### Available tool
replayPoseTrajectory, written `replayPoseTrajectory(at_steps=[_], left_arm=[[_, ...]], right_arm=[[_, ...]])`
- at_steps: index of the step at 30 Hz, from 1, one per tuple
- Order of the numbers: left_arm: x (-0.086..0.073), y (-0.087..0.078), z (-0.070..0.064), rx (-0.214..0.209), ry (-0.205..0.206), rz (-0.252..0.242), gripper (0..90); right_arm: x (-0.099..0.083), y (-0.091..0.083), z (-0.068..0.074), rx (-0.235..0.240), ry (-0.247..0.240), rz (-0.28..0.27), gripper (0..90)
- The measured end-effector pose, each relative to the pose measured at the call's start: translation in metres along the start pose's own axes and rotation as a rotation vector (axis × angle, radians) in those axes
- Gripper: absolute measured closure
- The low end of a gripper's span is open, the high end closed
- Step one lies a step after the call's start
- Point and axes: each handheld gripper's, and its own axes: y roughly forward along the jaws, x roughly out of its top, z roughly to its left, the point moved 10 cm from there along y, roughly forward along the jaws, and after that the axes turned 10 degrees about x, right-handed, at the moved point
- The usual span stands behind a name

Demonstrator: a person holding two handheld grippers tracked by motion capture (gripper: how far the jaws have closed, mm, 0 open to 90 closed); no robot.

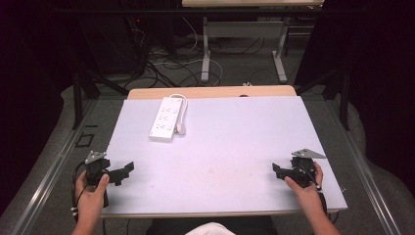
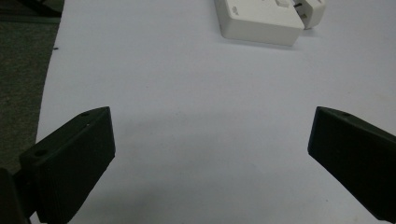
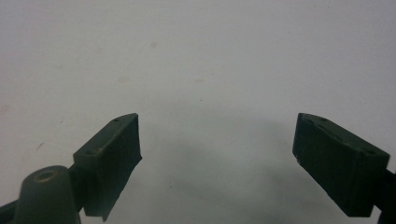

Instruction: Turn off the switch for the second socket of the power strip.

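Power strip (image 1: 167, 118) lies flat on table (image 1: 230, 147), long axis running away from the person, cord end far, plug (image 1: 180, 129) just beside its right edge. Well ahead of left gripper (image 1: 128, 169), jaws apart, empty. Right gripper (image 1: 277, 170) jaws apart, empty, strip far off.

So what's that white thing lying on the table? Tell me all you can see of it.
It is a white power strip, a long, flat block that looks like hard plastic, with rows of sockets on its top face. It lies flat on the far left part of the pale table, running roughly front to back. Its white cable loops round the far end and down the right side, ending in a white plug that lies beside it. Neither tool touches it.
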Motion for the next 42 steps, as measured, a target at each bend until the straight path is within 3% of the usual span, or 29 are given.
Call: replayPoseTrajectory(at_steps=[14,22,31,42], left_arm=[[-0.012,0.013,0.009,-0.001,-0.002,0.021,0.7],[-0.018,0.019,0.004,-0.010,0.025,0.040,0.7],[-0.022,0.020,-0.003,-0.009,0.090,0.062,0.7],[-0.021,0.021,-0.002,0.010,0.110,0.049,0.7]], right_arm=[[0.000,0.000,-0.002,0.000,0.003,0.002,14.5],[-0.001,-0.001,-0.005,-0.006,0.011,0.000,14.5],[-0.001,-0.001,-0.006,-0.005,0.012,-0.001,14.5],[-0.001,-0.001,-0.008,-0.008,0.015,0.002,14.5]])
